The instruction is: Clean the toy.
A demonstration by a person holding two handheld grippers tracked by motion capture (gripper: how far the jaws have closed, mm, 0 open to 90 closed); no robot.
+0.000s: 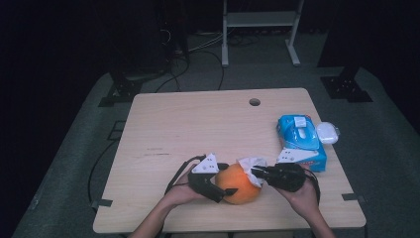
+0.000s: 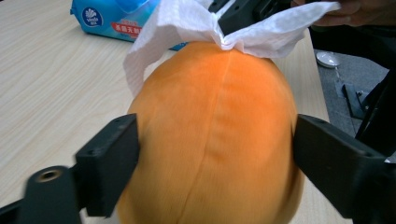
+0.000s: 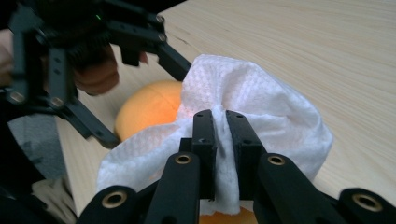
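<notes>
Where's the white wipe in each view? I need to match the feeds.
High view: white wipe at lower centre, on the orange plush ball.
Left gripper view: wipe at top centre.
Right gripper view: wipe at centre, pinched.
Shared landmark: the orange plush ball.

You have an orange plush ball [image 1: 239,184] resting on the table's near edge, round and soft, with a seam running over its top. Its two sides sit pressed between the black jaws you hold in your left hand. A white, dimpled wet wipe [image 3: 261,100] is draped on the ball's upper far side, crumpled and pinched at a fold; it seems to touch the plush there, though the contact is partly hidden.
</notes>
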